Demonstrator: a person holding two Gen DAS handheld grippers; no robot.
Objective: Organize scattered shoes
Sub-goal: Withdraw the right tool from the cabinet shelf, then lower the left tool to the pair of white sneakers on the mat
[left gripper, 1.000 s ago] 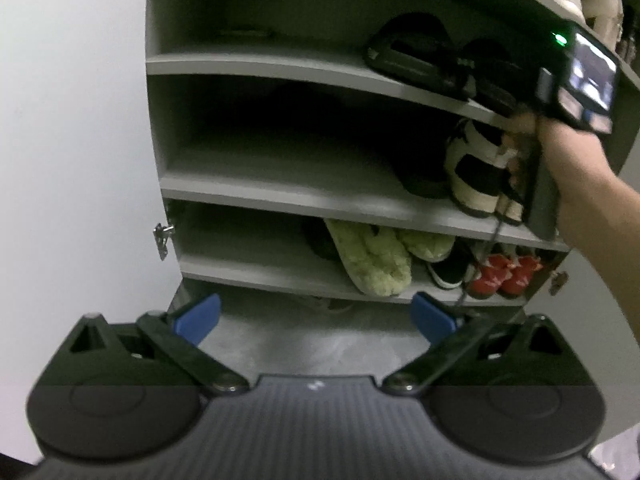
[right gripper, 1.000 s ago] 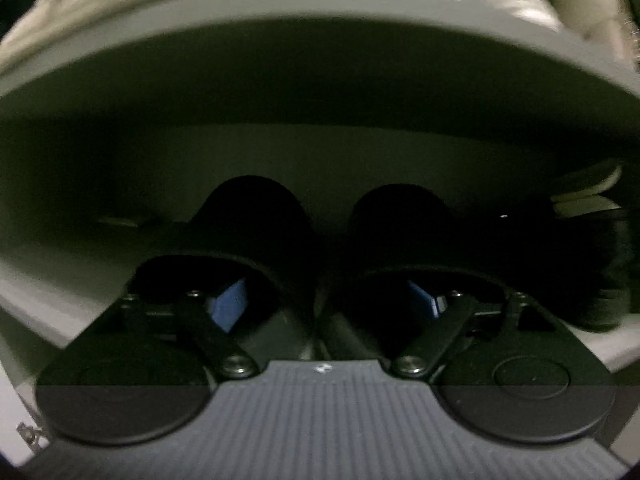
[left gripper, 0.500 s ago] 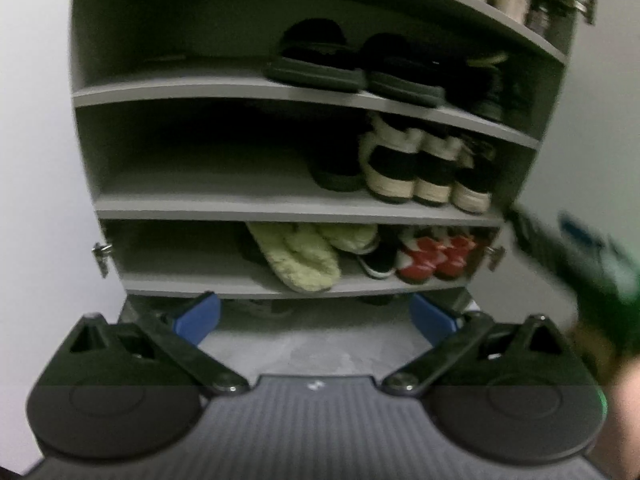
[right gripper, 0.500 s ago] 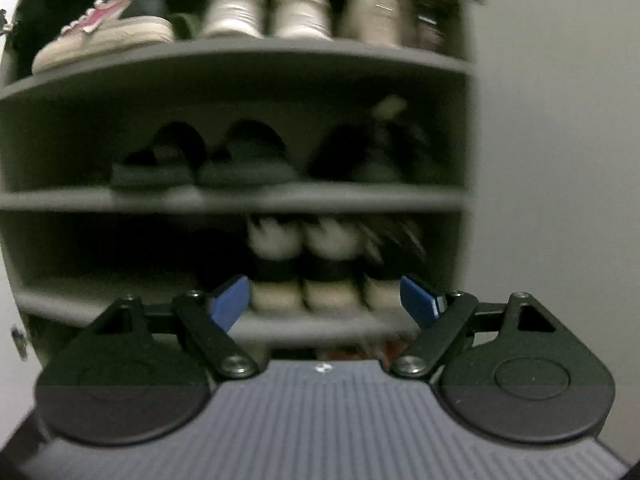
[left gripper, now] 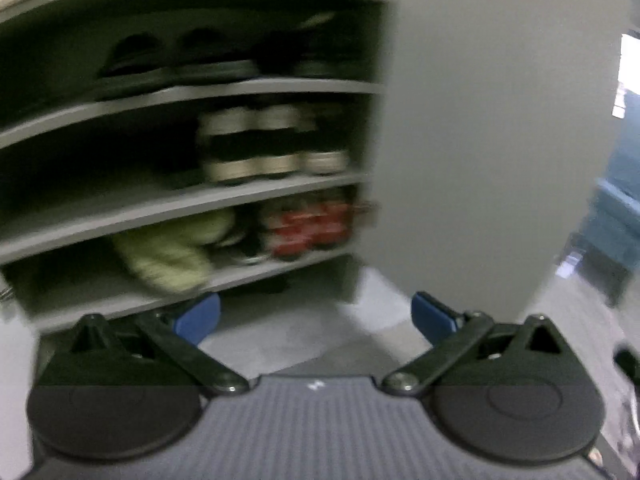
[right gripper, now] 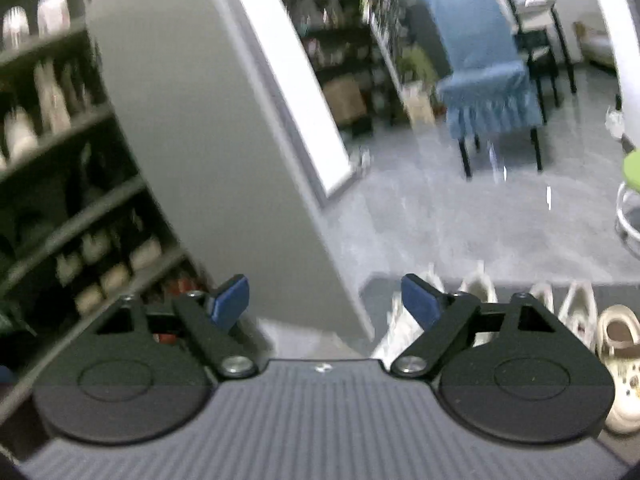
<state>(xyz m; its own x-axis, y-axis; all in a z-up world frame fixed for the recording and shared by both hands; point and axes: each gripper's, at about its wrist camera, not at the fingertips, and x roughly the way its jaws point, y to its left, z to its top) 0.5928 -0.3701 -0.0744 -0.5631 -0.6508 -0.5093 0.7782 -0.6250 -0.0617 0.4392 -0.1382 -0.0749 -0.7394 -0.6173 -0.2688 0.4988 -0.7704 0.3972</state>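
- The right claw (right gripper: pixel 325 298) a second ago sat deep in the shoe cabinet (left gripper: pixel 248 196), its blue pads on either side of a pair of dark slippers on a shelf. Now it has pulled out and swung away towards the room, jaws wide with nothing between them.
- I take this to mean the slippers were set down: they show as a dark blur (left gripper: pixel 176 60) on an upper shelf in the left view.
- The left claw (left gripper: pixel 316 316) has also swung to the right. The cabinet has slid to the left side of its view and the open cabinet door (left gripper: pixel 472 140) now fills the middle. Its jaws are wide and empty.
- The shoes left to tidy now show in the right view: a row of pale shoes (right gripper: pixel 476 286) on a dark mat (right gripper: pixel 378 288) on the floor, beside the foot of the door, and a cream clog (right gripper: pixel 620 356) at the mat's right end.
- One pair looks stored; the next job is likely to be picking a shoe from that row.
- Both views are blurred, so finer shoe details cannot be told.
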